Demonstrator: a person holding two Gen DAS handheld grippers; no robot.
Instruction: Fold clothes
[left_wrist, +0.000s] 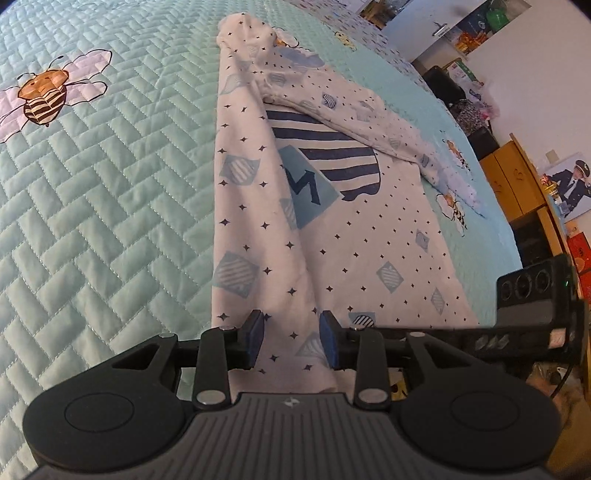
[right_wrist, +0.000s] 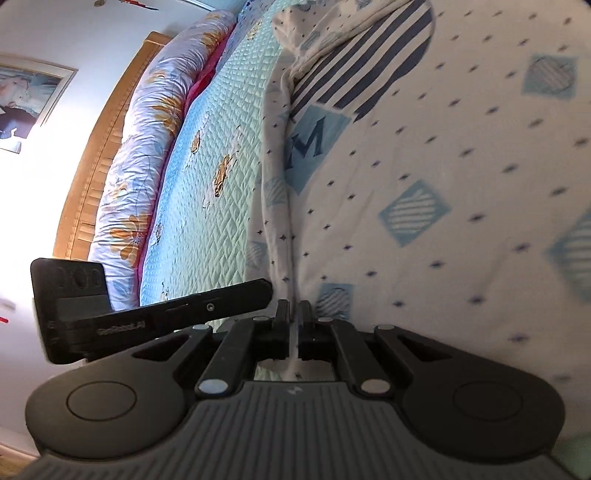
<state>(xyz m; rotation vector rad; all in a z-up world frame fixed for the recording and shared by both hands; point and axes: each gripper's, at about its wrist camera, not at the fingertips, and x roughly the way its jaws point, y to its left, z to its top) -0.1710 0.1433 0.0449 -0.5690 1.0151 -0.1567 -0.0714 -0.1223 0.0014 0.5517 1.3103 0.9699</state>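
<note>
The white patterned top (left_wrist: 332, 229) lies on the quilted bed (left_wrist: 110, 184), its left side turned over the middle and one sleeve (left_wrist: 369, 122) stretched right. The right claw (right_wrist: 294, 314) is clamped on the near hem, while the left claw (left_wrist: 291, 332) stands apart over it. The right side and sleeve look left to fold.

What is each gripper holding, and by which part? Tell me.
Left gripper: nothing, open over the shirt. Right gripper: shut on the shirt's folded edge near the hem.

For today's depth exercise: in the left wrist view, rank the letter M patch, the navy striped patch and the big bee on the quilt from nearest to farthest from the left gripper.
1. Letter M patch, straight ahead of the left gripper.
2. Navy striped patch, just beyond the M.
3. Big bee, far left on the quilt.
</note>
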